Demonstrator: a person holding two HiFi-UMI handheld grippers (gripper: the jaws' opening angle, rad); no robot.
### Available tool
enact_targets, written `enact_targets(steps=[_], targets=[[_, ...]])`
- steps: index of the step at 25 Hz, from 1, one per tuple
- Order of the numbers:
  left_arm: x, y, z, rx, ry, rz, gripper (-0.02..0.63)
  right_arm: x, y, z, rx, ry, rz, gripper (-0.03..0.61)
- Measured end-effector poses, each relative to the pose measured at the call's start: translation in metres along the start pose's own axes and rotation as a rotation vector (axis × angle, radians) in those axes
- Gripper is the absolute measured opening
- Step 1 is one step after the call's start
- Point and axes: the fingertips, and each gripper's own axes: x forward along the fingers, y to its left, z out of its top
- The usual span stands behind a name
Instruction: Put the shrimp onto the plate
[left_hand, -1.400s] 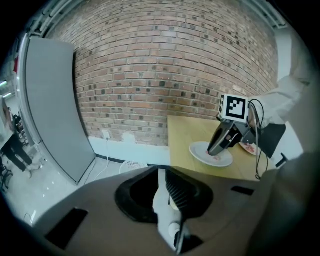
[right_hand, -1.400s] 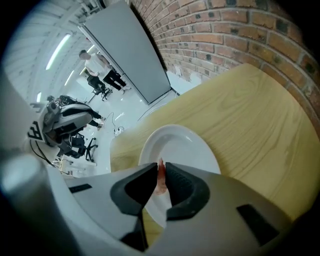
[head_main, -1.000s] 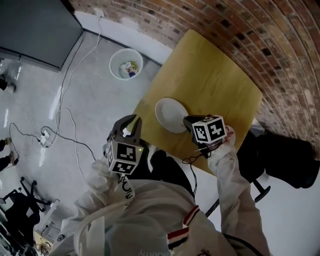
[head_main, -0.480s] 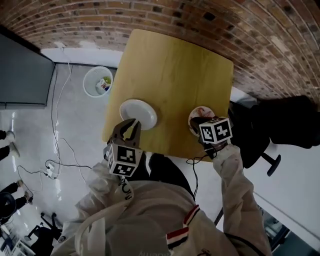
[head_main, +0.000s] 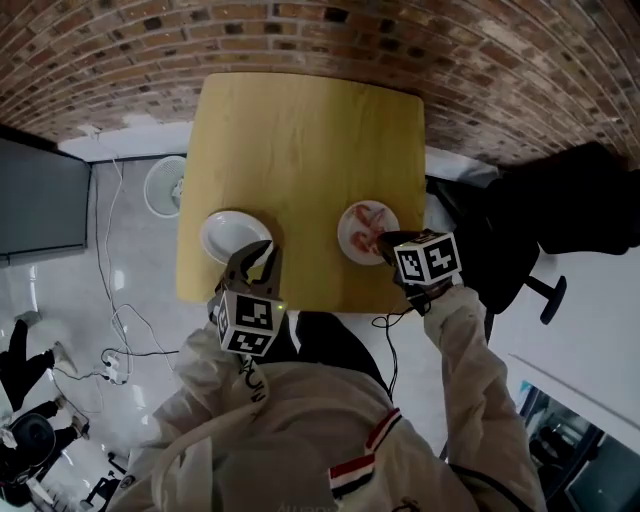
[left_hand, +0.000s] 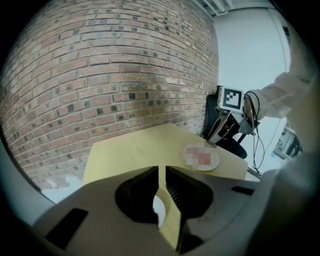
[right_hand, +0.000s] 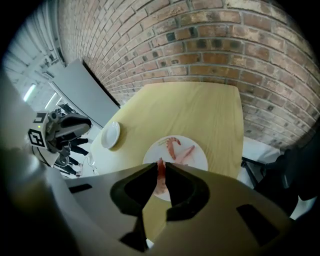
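1. Shrimp (right_hand: 172, 145), pink and red, several pieces, lying on a white serving plate (right_hand: 200, 156) close to the near edge of the table (head_main: 300, 130), toward its near right corner.
2. Not yet on the empty plate (head_main: 225, 232), also white, set at the table's near left corner, well apart from the serving plate.
3. Right gripper (head_main: 385, 240) hanging over the near rim of the serving plate, pointed steeply down; jaws drawn almost together, only a thin slit left between the tips.
4. Through that slit, in the right gripper view, one red shrimp lined up with the gap and lying on the plate beyond; no clear sign of the pads pressing on it.
5. Left gripper (head_main: 262, 250) poised above the near edge just beside the empty plate, angled down toward the table top; jaws likewise nearly closed, with a narrow slit and nothing in it, only table top and a sliver of white plate showing past the tips.
6. Marker cube (head_main: 430, 258) on each gripper, turned up toward the head camera; white jacket sleeves (head_main: 470, 340) behind both.
7. Table top of yellow wood, its far edge by a brick wall (head_main: 400, 40).
8. Off the left edge, on the grey floor, a white wastebasket (head_main: 163, 185) and loose cables (head_main: 115, 320); off the right edge, a black chair (head_main: 545, 235).
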Motion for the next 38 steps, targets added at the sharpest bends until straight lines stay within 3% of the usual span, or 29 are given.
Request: enact_targets(steps=[4, 16, 32, 38], targets=[[0.009, -0.014, 0.006, 0.011, 0.008, -0.007, 0.049, -0.001, -0.008, -0.003, -0.013, -0.003, 0.005, 0.069], [0.017, -0.014, 0.001, -0.022, 0.037, 0.020, 0.049, 0.038, 0.005, 0.031, -0.198, 0.004, 0.027, 0.069], [0.017, -0.005, -0.022, -0.084, 0.084, 0.068, 0.049, 0.072, 0.006, 0.037, -0.262, 0.055, 0.044, 0.069], [0.014, -0.003, -0.027, -0.098, 0.091, 0.073, 0.049, 0.078, 0.006, 0.036, -0.297, 0.062, 0.013, 0.071]])
